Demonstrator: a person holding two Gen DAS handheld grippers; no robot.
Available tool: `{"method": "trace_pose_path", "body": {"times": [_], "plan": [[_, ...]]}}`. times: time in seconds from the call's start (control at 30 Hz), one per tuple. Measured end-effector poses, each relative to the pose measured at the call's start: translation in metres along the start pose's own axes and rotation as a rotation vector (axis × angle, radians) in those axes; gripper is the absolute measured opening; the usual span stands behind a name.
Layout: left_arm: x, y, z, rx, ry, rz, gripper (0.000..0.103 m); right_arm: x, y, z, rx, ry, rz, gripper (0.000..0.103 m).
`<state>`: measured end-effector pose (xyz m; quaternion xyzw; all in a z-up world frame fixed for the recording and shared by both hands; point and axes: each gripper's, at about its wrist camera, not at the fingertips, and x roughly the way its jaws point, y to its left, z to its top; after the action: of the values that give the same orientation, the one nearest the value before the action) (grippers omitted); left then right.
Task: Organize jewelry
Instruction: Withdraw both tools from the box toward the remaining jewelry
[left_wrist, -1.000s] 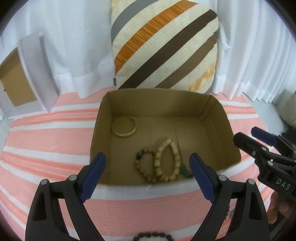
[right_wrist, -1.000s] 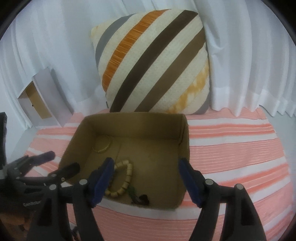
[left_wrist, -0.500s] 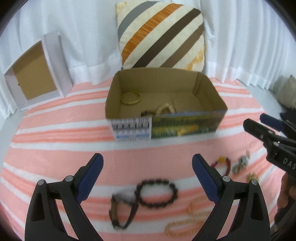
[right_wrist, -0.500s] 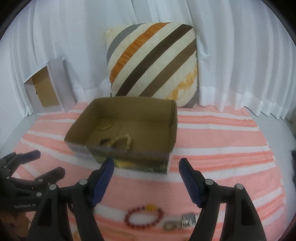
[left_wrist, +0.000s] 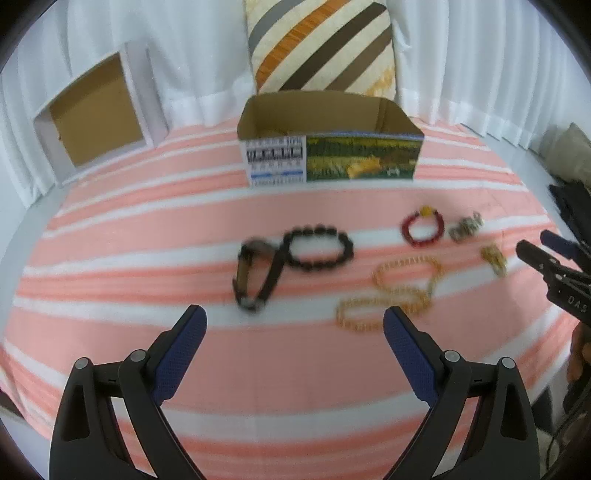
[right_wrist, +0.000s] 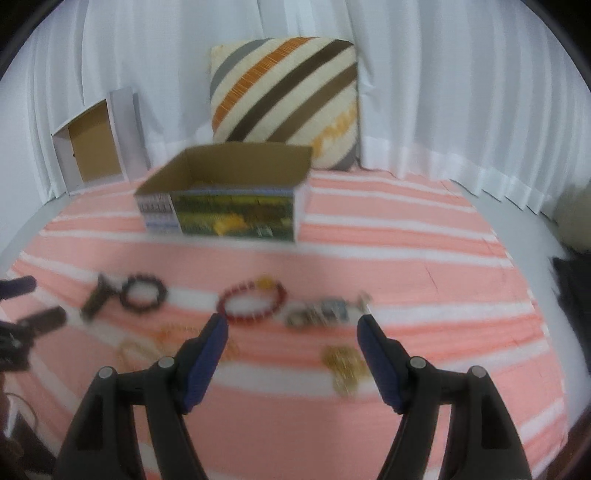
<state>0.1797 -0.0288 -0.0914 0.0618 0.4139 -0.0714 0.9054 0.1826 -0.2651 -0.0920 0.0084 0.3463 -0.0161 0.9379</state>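
Striped cloth (left_wrist: 147, 229) bears blurred jewelry, box (left_wrist: 328, 155) contents hidden; left claw (left_wrist: 294, 325) and right claw (right_wrist: 291, 332) both released, empty.

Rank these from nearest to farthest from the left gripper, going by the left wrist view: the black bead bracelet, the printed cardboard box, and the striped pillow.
1. The black bead bracelet, on the striped cloth just ahead of the open left gripper.
2. The printed cardboard box, farther back, at the middle of the cloth.
3. The striped pillow, behind the box, against the white curtain.
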Motion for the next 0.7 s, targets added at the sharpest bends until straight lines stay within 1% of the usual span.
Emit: {"method": "trace_pose_path", "body": {"times": [0.13,0.2,0.37,0.47,0.7], "plan": [[-0.005,0.0,-0.026,-0.013,0.019,-0.016,0.097,-0.015,-0.011,-0.033,0.015,0.017,-0.019,0.074],[-0.004,0.001,-0.034,-0.021,0.03,-0.025,0.097,-0.023,-0.014,-0.049,0.023,0.018,-0.029,0.074],[-0.003,0.003,-0.053,-0.05,0.043,-0.041,0.097,-0.035,-0.017,-0.075,0.038,0.019,-0.044,0.074],[0.0,0.008,-0.058,-0.063,0.039,-0.033,0.097,-0.037,-0.016,-0.083,0.04,0.018,-0.045,0.074],[0.005,0.015,-0.059,-0.087,0.03,-0.021,0.097,-0.035,-0.012,-0.089,0.034,0.009,-0.039,0.074]]}}
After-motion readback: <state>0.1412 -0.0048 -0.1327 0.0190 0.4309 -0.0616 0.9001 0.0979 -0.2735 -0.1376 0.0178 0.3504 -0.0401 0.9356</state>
